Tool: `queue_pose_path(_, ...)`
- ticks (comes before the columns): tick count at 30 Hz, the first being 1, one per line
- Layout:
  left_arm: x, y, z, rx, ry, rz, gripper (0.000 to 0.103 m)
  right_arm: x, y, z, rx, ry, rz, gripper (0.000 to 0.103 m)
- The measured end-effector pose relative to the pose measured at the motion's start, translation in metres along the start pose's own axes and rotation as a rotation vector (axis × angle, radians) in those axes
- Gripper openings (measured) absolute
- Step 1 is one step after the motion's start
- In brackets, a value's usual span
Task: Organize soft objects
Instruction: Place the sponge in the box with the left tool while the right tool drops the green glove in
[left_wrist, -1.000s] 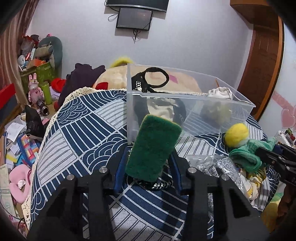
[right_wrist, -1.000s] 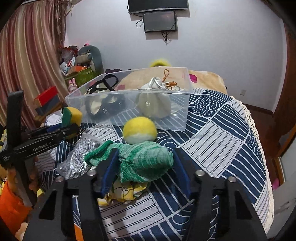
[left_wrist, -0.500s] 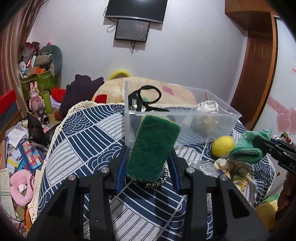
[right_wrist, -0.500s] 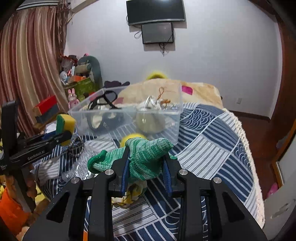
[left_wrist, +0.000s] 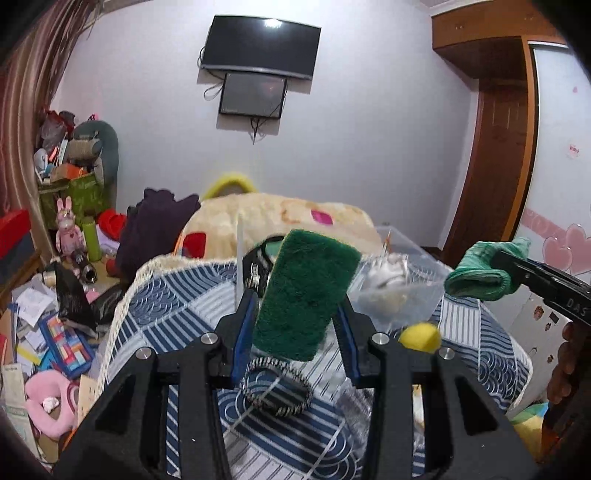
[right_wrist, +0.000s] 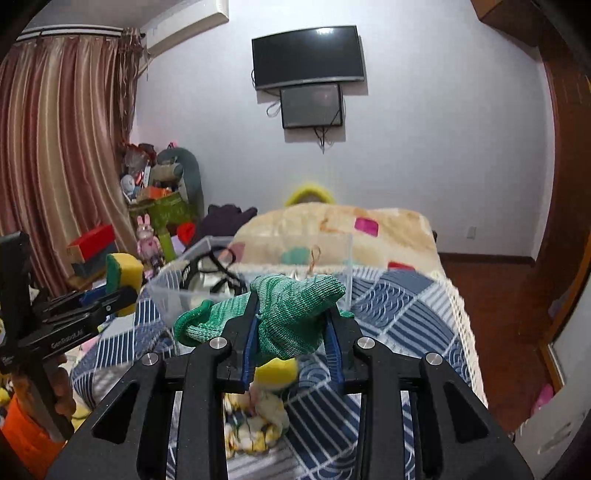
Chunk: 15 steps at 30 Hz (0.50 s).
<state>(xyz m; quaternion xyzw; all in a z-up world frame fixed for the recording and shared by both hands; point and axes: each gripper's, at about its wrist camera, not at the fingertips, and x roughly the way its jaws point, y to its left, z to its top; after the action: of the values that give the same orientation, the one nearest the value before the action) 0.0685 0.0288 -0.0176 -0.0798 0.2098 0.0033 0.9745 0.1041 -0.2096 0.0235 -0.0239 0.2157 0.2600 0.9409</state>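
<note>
My left gripper (left_wrist: 295, 334) is shut on a green and yellow scrub sponge (left_wrist: 304, 295), held upright above the bed. The sponge also shows in the right wrist view (right_wrist: 123, 282). My right gripper (right_wrist: 291, 341) is shut on a green knit glove (right_wrist: 291, 314), lifted above the bed; the glove also shows in the left wrist view (left_wrist: 480, 275). A clear plastic bin (right_wrist: 258, 273) stands ahead on the bed with black straps and a white pouch (left_wrist: 388, 284) inside. A yellow ball (left_wrist: 421, 336) lies on the bedspread in front of the bin.
The bed has a blue and white patterned cover (left_wrist: 177, 295). A striped hair band (left_wrist: 275, 386) lies below the left gripper. A crumpled yellow-patterned cloth (right_wrist: 255, 421) lies below the right gripper. A beige blanket (left_wrist: 280, 218) is behind the bin. Clutter covers the floor at left (left_wrist: 48, 332).
Both grippers have risen higher above the bed with their loads. The right gripper closed on the glove and lifted it off the yellow ball and cloth. The bin now appears lower and farther.
</note>
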Motion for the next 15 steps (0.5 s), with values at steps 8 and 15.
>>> queue_pose_path(8,0.011,-0.003,0.026,0.008,-0.015,-0.020,0.041,0.012,0.005,0.023,-0.017,-0.044,-0.007,0.028)
queue_pose_path(15,0.032,-0.003,0.035,0.002,0.008,-0.015,0.041,0.030,0.017,0.031,-0.044,-0.046,0.017,0.028)
